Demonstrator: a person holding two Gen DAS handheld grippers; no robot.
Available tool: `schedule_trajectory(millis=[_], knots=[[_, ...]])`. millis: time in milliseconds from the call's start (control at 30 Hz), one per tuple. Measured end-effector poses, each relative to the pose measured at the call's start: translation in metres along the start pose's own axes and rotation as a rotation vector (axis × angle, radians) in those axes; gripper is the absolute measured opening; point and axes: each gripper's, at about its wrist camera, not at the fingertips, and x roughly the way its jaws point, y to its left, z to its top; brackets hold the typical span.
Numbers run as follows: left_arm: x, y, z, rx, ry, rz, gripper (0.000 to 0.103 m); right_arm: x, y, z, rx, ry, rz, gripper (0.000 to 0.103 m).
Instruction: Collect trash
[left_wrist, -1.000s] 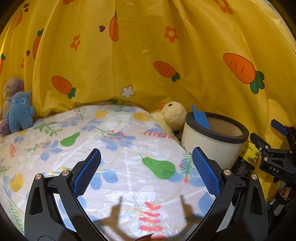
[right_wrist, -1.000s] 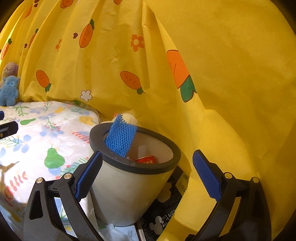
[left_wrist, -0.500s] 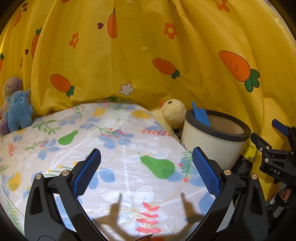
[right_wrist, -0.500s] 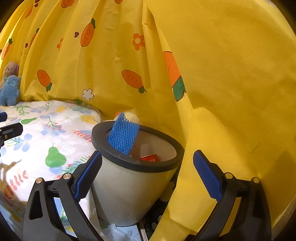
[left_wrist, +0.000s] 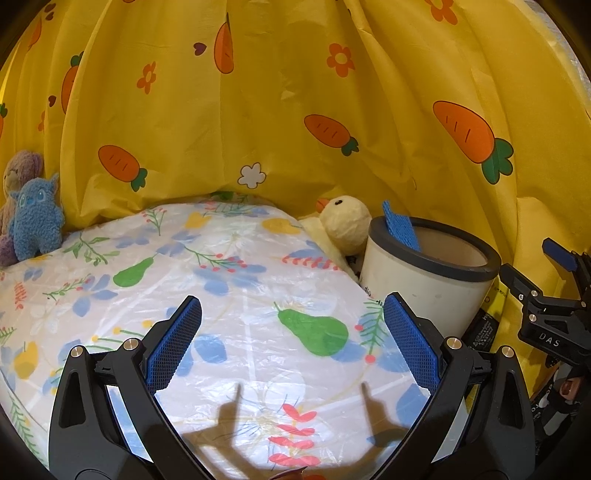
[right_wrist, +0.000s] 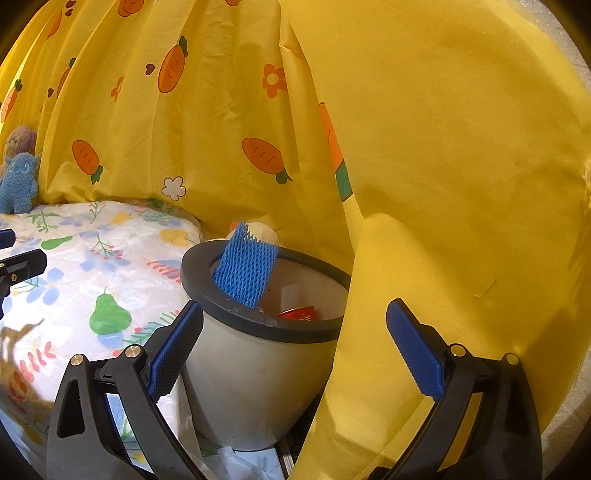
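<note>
Carrot-print yellow curtain (left_wrist: 280, 110) backs floral plastic-covered table (left_wrist: 229, 280).

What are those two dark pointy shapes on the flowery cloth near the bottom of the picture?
In the left wrist view, they look like shadows of the open left tool on the shiny tablecloth; in the right wrist view, a similar shadow falls at far left.

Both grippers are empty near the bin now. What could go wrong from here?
1. The yellow curtain drapes over the far rim of the trash bin; the open right gripper may snag it.
2. The blue foam net leans over the rim and might get knocked out.
3. The bin stands beside the table edge, so a nudge from the left gripper might tip it.
</note>
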Motion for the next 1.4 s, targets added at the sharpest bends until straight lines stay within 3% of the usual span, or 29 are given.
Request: schedule_trajectory(millis=[1400], knots=[[0.0, -0.001, 0.001, -0.003, 0.0, 0.002, 0.097, 0.005, 0.014, 0.001, -0.003, -0.007, 0.066, 0.097]])
